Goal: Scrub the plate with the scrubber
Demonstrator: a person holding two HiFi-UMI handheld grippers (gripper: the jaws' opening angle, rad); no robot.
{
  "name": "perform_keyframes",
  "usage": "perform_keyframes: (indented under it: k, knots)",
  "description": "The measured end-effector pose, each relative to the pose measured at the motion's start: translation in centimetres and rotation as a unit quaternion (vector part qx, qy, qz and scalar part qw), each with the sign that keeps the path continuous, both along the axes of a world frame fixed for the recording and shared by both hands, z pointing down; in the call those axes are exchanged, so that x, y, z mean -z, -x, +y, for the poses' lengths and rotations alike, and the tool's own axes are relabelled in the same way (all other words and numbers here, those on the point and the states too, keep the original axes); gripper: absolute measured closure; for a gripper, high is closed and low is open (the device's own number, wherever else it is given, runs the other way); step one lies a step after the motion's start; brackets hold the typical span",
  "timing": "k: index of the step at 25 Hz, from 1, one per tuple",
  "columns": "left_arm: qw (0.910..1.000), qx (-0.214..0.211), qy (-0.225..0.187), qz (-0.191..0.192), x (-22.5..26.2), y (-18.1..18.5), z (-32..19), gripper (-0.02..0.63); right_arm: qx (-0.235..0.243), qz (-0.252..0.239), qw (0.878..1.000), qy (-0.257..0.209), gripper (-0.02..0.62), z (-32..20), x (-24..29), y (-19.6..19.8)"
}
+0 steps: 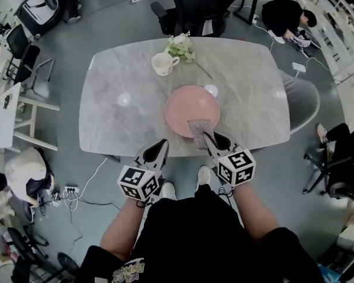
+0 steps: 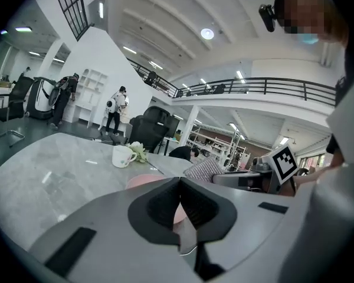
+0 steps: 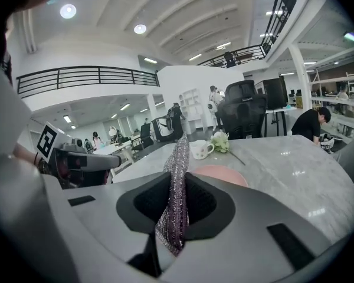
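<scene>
**Readying to Scrub a Pink Plate**

Clamping the right gripper point(image 1: 207, 137) on a silvery mesh scrubber point(image 1: 199, 127), both pads pressing on its lower edge, the rest of the cloth standing free beyond them. Holding that scrubber over the near rim of the pink plate point(image 1: 192, 108), itself lying flat on the grey marble table point(image 1: 118, 117), nearer the front edge than the mug point(image 1: 163, 63) and the sprig of flowers point(image 1: 182, 47) behind it. Showing no clear contact between mesh and plate in any view. Hovering the left gripper point(image 1: 163, 142) at the table's near edge, just left of the plate, jaws pressed together with nothing between them.

Judging the scrubber to be light, soft and floppy. Likely folding over under pressure rather than pushing back, so probably working best dragged flat across the plate. Gripping it by one edge, as now, seeming right, provided the edge is sitting deep enough in the pads to avoid slipping out.

Judging the plate to be stiff, smooth and breakable, and probably sliding about on the polished stone under rubbing. Looking, therefore, like a job for the closed left gripper too: pressing down on the near-left rim, clear of the scrubbing path, rather than pinching the thin lip.
</scene>
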State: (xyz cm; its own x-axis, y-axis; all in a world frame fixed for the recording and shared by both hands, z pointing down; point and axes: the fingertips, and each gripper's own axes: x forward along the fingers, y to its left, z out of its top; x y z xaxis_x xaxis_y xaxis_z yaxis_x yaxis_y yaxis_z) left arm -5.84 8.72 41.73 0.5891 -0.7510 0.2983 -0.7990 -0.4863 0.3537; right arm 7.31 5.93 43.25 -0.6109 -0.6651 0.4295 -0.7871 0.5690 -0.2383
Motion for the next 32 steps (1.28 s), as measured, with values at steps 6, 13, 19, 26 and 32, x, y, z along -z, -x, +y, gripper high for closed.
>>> perform_keyframes:
  k: [6,13,19,26,32]
  knots:
    - [0.9991,-0.042,-0.004,0.004,0.3,-0.1,0.8,0.589,-0.038,0.004,0.999,-0.010,0.525,3.3,1.1,0.8]
    - [0.9959,-0.089,-0.015,0.007,1.4,-1.0,2.5,0.589,-0.082,0.002,0.996,-0.024,0.526,6.5,2.4,0.8]
    - [0.9940,-0.108,-0.017,0.009,1.6,-0.8,3.5,0.589,-0.103,-0.001,0.994,-0.030,0.526,8.0,2.6,0.9]
    - [0.9928,-0.118,-0.015,0.012,1.6,-0.7,4.1,0.589,-0.113,0.002,0.993,-0.031,0.526,8.8,2.6,1.2]
    - [0.9924,-0.121,-0.016,0.013,1.5,-0.1,4.4,0.589,-0.115,0.006,0.993,-0.034,0.528,9.1,2.6,1.7]
